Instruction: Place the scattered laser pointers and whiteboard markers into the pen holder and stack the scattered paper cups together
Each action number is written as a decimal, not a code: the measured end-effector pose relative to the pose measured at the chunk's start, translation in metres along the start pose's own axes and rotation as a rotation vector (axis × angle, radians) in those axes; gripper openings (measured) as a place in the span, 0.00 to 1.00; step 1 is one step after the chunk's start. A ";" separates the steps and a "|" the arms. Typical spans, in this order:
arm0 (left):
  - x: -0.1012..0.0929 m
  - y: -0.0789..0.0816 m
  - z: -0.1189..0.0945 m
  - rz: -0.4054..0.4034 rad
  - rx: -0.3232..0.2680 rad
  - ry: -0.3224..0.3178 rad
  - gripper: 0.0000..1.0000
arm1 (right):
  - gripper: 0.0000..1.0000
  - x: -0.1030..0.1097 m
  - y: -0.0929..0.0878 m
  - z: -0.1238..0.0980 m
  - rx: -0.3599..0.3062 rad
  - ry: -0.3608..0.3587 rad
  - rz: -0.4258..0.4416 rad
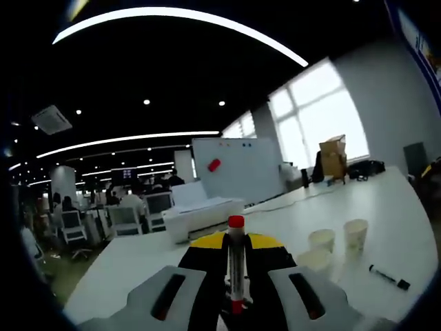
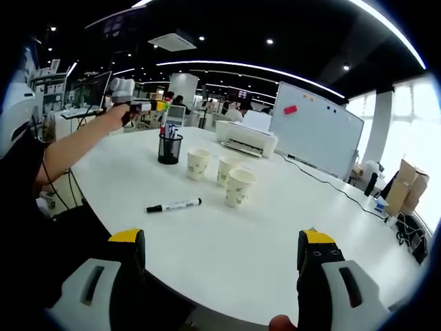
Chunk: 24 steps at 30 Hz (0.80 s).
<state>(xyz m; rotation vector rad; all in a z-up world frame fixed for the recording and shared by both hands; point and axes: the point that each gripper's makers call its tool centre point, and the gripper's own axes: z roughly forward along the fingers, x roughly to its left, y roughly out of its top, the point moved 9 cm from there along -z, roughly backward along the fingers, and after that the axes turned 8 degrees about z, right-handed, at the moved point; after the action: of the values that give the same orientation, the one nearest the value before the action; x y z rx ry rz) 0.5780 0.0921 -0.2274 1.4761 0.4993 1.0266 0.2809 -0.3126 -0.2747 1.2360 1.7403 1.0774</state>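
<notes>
While a marker stands clamped, counts run so:
Markers: one red-capped marker (image 1: 236, 265) upright in the left gripper (image 1: 236, 289); one black marker (image 2: 173, 205) lying centre-left on the table (image 2: 289, 227).
Cups: three paper cups (image 2: 238, 187), mid-frame.
Pen holder (image 2: 169, 148): upper left, pens inside.
Right gripper (image 2: 220, 265): jaws wide apart, empty.

white table (image 2: 289, 221), whiteboard (image 2: 317, 127), bright windows (image 1: 320, 114)

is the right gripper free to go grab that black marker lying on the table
Probably yes. The right gripper has its tongs open and empty, and the black marker lies alone on bare white table ahead of it. The paper cups stand beyond the marker, not in the path.
</notes>
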 end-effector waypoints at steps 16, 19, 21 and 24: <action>0.000 -0.010 0.001 -0.036 0.035 0.000 0.14 | 0.86 0.000 -0.002 0.002 0.008 0.001 -0.002; 0.000 -0.012 0.001 -0.039 0.041 0.000 0.14 | 0.86 0.001 -0.001 0.002 0.008 0.002 -0.003; 0.001 -0.013 0.001 -0.043 0.046 0.000 0.14 | 0.86 0.001 -0.001 0.002 0.008 0.002 -0.003; 0.002 -0.015 0.002 -0.051 0.054 0.000 0.14 | 0.86 0.001 -0.001 0.002 0.008 0.001 -0.002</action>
<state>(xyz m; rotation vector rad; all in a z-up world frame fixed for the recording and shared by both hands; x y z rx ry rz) 0.5845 0.0954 -0.2411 1.5041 0.5655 0.9795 0.2821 -0.3112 -0.2767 1.2386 1.7483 1.0706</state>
